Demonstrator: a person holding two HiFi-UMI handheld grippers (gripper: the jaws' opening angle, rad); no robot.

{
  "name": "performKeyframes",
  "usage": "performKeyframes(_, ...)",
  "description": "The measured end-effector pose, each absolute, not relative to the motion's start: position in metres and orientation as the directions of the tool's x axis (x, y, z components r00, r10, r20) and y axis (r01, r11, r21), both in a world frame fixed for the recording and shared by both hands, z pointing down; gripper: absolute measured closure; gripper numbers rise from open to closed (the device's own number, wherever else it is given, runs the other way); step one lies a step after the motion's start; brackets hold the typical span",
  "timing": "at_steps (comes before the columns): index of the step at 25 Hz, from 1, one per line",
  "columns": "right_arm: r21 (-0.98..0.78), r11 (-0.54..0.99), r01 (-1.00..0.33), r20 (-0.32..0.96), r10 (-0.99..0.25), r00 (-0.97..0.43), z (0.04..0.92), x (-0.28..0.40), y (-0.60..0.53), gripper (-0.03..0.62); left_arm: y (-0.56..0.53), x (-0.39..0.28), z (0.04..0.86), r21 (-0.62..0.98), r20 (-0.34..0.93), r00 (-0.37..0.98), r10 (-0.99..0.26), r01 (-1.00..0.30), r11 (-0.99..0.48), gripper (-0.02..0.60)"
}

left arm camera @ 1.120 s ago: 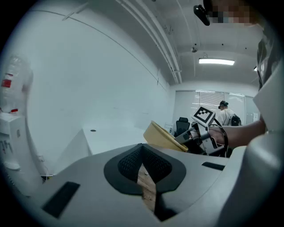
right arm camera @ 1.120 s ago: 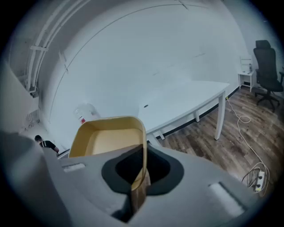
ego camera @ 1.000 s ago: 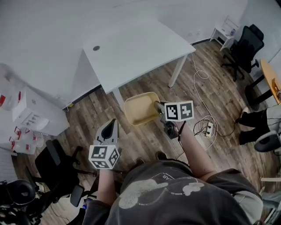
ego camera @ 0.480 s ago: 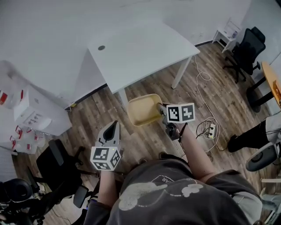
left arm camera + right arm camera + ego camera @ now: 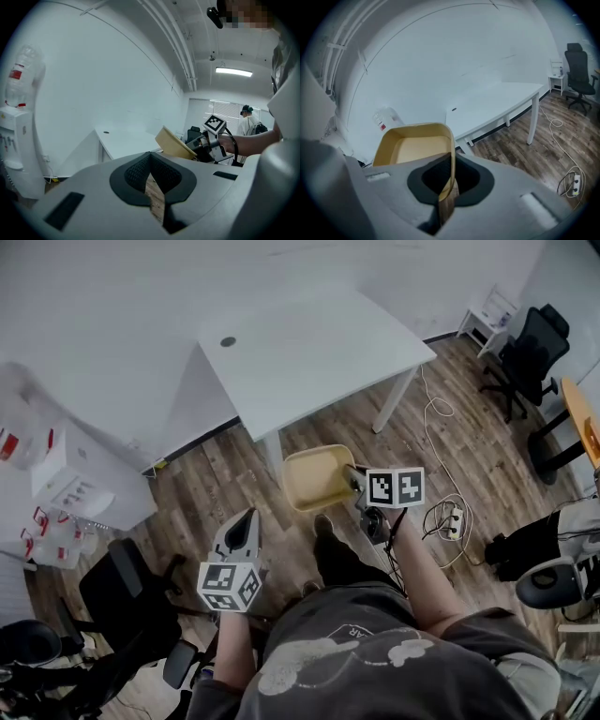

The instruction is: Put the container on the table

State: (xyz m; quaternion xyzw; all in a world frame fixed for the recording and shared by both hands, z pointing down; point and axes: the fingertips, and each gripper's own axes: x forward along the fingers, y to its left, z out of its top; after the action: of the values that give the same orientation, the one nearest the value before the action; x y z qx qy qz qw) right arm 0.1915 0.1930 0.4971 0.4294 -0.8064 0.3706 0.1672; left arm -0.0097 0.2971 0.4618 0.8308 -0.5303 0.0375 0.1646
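**Container in mid-carry, short of the table**

The carry was the step in hand; the shallow yellow plastic container (image 5: pixel 311 480) hung in the air above the brown wood-plank floor (image 5: pixel 220 479), just short of the near corner of the white rectangular table (image 5: pixel 309 352) and touching neither. The right gripper (image 5: pixel 353 482) was clamped on the container's right-hand wall, its jaws pinched tight on the thin rim; the tray stuck out ahead of them, open side up, held by that one edge alone. The right forearm reached forward from the body, with the gripper pitched downward. The left gripper (image 5: pixel 246 519) hovered lower and to the left, well apart from the container; its jaws were together with nothing between them, and it pointed almost level toward the table.

By my judgement, the next move called for bringing the tray forward over the tabletop, lowering it until its base sat flat, and only then parting the jaws; the one-sided grip might let it sag or twist.
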Motion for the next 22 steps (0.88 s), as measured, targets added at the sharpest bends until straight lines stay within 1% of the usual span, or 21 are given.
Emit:
performKeyframes(6, -0.448, 0.372, -0.813, 0.591, -0.559, -0.582, 0.498, 0.178, 0.162, 0.592, 0.277, -0.028, 0.464, 0.26, 0.231, 0.404, -0.885, -0.902, -0.344, 0.584)
performKeyframes(11, -0.459, 0.381, -0.802, 0.589, -0.545, -0.596, 0.51, 0.162, 0.114, 0.592, 0.243, -0.044, 0.473, 0.256, 0.241, 0.368, -0.898, -0.917, -0.307, 0.584)
performKeyframes(22, -0.462, 0.379, -0.802, 0.624, -0.504, -0.597, 0.535, 0.141, -0.043, 0.592, 0.108, -0.064, 0.49, 0.265, 0.301, 0.329, -0.895, -0.931, -0.253, 0.584)
